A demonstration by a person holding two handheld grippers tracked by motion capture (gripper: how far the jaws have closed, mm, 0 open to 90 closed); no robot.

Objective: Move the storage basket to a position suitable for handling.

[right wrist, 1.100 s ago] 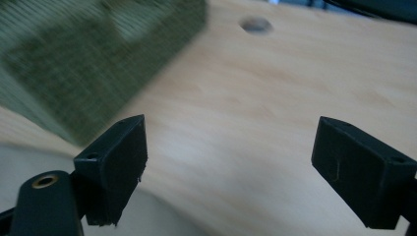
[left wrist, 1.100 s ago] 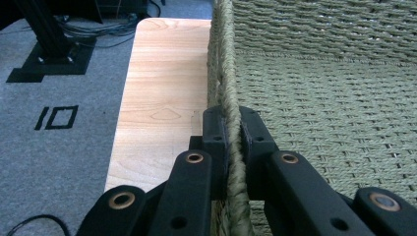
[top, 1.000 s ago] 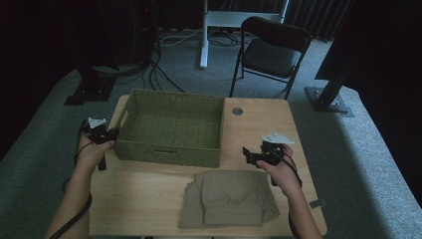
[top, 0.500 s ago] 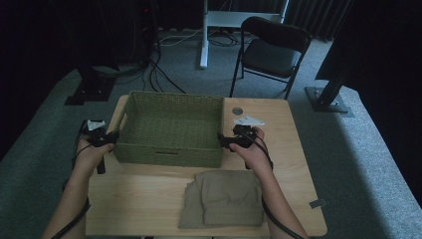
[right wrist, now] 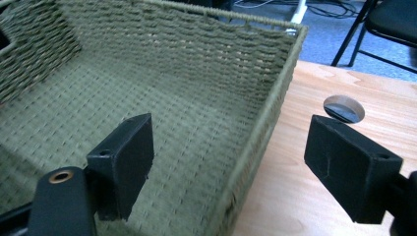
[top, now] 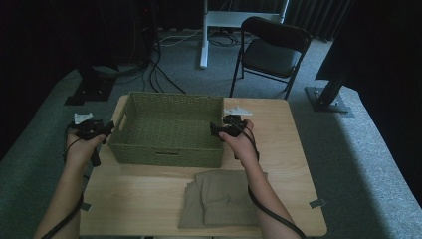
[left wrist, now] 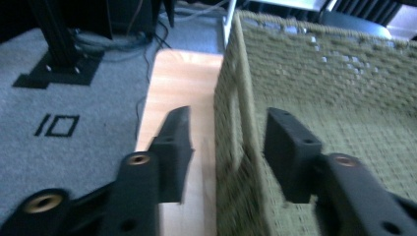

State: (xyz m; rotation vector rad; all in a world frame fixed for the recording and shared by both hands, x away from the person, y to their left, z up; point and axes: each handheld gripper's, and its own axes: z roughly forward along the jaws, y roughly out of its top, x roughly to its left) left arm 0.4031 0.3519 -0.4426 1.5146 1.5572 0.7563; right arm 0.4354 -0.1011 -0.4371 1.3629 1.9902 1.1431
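Note:
A green woven basket (top: 164, 152) stands empty on the wooden table (top: 293, 149). My left gripper (top: 107, 130) is at the basket's left wall. Its jaws have just been opening and now straddle that wall (left wrist: 236, 123), one jaw outside and one inside, with a gap showing on the outer side. My right gripper (top: 215, 130) is at the basket's right wall. It has narrowed slightly but stands wide open, with the rim (right wrist: 275, 98) between its jaws and touching neither. A folded tan cloth (top: 221, 199) lies near the front edge, partly under the right forearm.
A round hole (right wrist: 344, 108) is cut in the tabletop right of the basket. Behind the table stand a black folding chair (top: 273, 50) and a white stand leg (top: 204, 35). Cables and black stand bases (top: 89, 89) lie on the grey carpet.
My right hand has moved left and away from me, from beside the cloth to the basket's right wall. My left gripper's jaws have opened at the left wall.

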